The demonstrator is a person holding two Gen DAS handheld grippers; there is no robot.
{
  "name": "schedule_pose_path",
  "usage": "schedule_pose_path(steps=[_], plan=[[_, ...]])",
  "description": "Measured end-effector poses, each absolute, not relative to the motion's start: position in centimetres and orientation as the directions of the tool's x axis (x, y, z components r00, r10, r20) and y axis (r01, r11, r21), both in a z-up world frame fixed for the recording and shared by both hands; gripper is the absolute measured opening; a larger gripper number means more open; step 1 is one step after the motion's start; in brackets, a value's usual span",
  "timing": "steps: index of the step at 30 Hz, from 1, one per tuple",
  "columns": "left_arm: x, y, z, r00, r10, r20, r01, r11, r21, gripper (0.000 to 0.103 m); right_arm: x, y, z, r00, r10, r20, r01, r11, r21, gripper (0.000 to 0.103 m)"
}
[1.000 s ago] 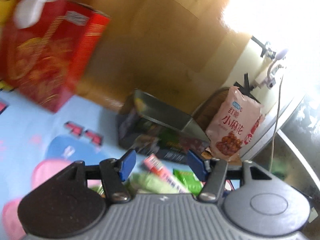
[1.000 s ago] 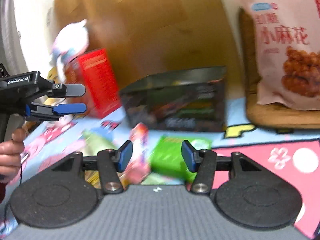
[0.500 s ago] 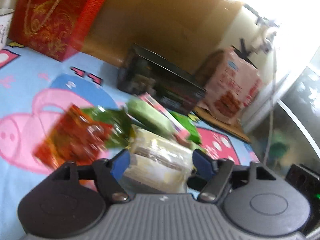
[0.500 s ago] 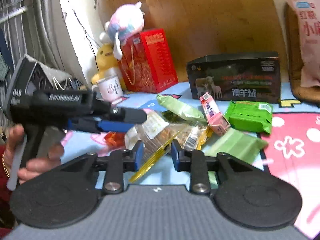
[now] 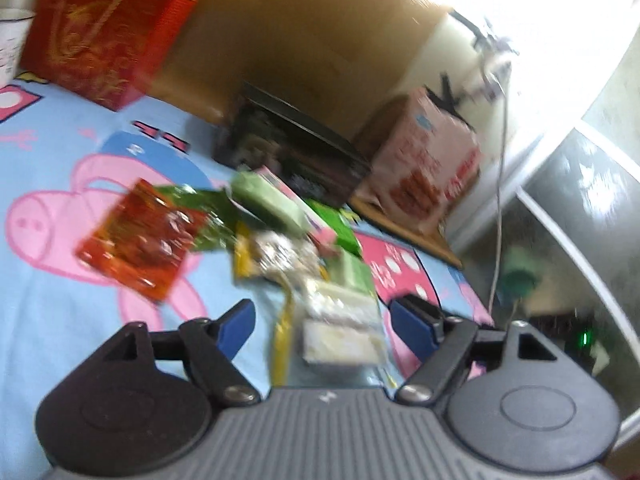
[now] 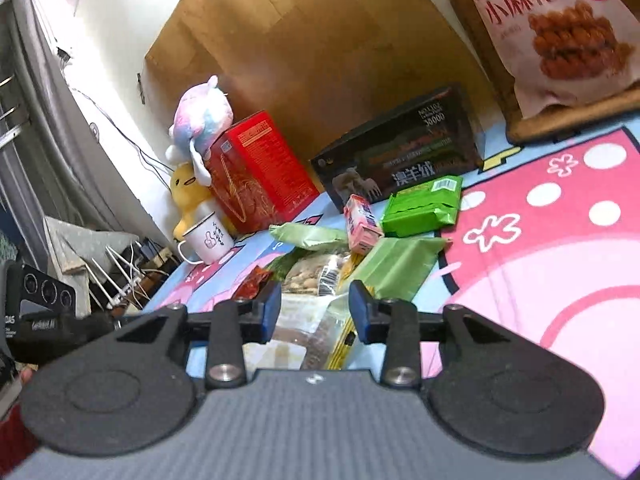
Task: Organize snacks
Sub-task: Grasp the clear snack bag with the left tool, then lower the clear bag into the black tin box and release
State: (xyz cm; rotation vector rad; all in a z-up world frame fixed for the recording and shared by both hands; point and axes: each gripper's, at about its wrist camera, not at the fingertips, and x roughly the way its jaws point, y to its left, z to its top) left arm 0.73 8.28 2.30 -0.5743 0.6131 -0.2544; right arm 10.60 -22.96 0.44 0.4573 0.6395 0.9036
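On the cartoon-print mat, a heap of snack packets lies in front of a black box and a red box. Both grippers hover low over the near edge of the heap. The left gripper has its fingers spread wide around a clear packet, apart from it. The right gripper has its fingers released too, either side of a clear nut bag, gripping nothing.
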Motion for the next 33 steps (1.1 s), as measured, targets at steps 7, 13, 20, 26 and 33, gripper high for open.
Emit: schedule_pose_path(steps=[7, 13, 20, 26, 33], plan=[[2.8, 8.1, 1.3, 0.755, -0.451, -0.475, 0.092, 0.791, -0.605, 0.082, 9.3, -22.3, 0.5, 0.405, 0.827, -0.389, -0.633, 0.561, 0.533, 0.065], [4.4, 6.4, -1.0, 0.700, -0.515, -0.495, 0.147, 0.782, -0.606, 0.078, 6.2, -20.1, 0.1, 0.377, 0.779, -0.501, -0.759, 0.570, 0.315, 0.067], [4.0, 6.1, 0.1, 0.690, -0.520, -0.504, 0.169, 0.793, -0.585, 0.059, 4.8, -18.6, 0.2, 0.445, 0.731, -0.518, -0.752, 0.619, 0.227, 0.040], [5.3, 6.5, 5.4, 0.756, -0.499, -0.424, 0.249, 0.818, -0.519, 0.059, 6.5, -18.9, 3.3, 0.476, 0.771, -0.424, -0.756, 0.605, 0.252, 0.040], [15.1, 6.9, 9.6, 0.823, -0.391, -0.413, 0.204, 0.881, -0.427, 0.059, 15.9, -16.0, 7.1, 0.546, 0.749, -0.375, -0.744, 0.640, 0.193, 0.040]])
